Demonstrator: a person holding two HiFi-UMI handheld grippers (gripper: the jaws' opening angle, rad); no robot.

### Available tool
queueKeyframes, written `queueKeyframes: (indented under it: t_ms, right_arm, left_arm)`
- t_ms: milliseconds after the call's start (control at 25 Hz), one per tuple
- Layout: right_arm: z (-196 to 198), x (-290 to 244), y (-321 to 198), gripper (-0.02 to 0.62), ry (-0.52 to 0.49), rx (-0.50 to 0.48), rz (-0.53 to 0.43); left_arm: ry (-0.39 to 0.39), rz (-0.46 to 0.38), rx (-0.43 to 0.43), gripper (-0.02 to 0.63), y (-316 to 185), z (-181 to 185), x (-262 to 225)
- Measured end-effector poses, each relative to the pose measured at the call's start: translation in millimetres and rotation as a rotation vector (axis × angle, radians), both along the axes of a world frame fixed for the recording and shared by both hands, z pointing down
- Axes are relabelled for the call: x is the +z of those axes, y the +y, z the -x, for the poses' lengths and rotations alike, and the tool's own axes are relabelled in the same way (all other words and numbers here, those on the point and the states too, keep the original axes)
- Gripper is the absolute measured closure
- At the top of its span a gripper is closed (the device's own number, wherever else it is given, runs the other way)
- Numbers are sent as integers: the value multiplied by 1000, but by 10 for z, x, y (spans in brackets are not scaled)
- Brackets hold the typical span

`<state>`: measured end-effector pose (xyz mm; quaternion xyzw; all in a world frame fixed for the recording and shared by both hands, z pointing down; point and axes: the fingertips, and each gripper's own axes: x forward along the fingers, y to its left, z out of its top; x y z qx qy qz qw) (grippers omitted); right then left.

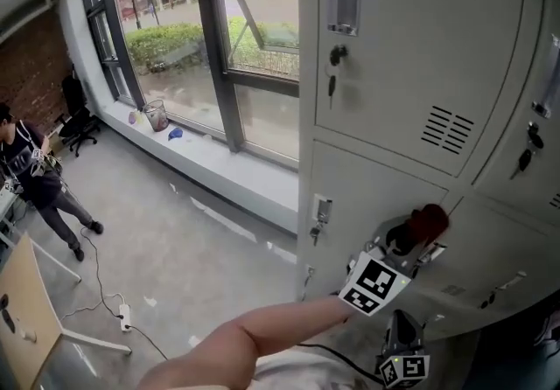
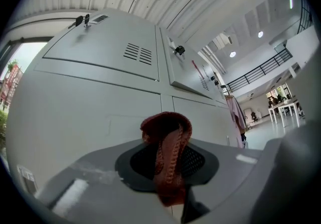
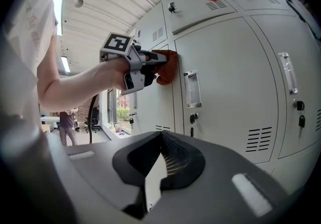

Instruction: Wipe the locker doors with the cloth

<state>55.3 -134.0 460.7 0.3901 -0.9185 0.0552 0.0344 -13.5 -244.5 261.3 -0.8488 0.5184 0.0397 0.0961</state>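
one cloth (image 2: 167, 140), rust-red and coarsely knitted in ribbed rows, bunched into a rounded loop above the jaws with a narrow tail hanging below them. the left hand-held gripper (image 2: 168, 165) has its jaws closed on this cloth, which fills the gap between them. in the head view the left hand-held gripper (image 1: 411, 240), carried on a bare forearm (image 1: 262, 336), holds the cloth (image 1: 429, 220) at the face of a pale grey locker door (image 1: 376, 196) in the lower row, close to the vertical seam with its neighbour. the right gripper view shows the same cloth (image 3: 168, 65) against the metal, above and to the left of a clear door handle (image 3: 191, 89). the right hand-held gripper (image 3: 160, 160) has its jaws brought together at the tips and carries nothing; in the head view the right hand-held gripper (image 1: 401, 340) sits low, below the left one. counted in the head view: two hand-held grippers, each with one marker cube (image 1: 376, 283); at least four locker doors in part; at least three keys (image 1: 332, 87) hanging from locks; one louvred vent (image 1: 446, 128) fully shown; one person (image 1: 31, 178) standing far left near the windows (image 1: 175, 38); one wooden table (image 1: 26, 318).
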Motion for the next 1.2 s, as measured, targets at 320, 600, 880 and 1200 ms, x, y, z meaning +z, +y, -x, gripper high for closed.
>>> queueKeyframes:
  t_ms: [320, 600, 880, 1200]
  right_arm:
    - [-70, -67, 117, 588, 14, 25, -1]
    - [137, 21, -45, 588, -26, -38, 5]
    - [166, 23, -72, 588, -20, -47, 8]
    - [308, -32, -119, 588, -17, -67, -12]
  left_arm:
    - [17, -71, 33, 518, 134, -127, -345]
    - [-2, -115, -12, 518, 70, 7, -539]
    - [74, -188, -30, 518, 133, 174, -779]
    - [72, -167, -92, 518, 148, 511, -800]
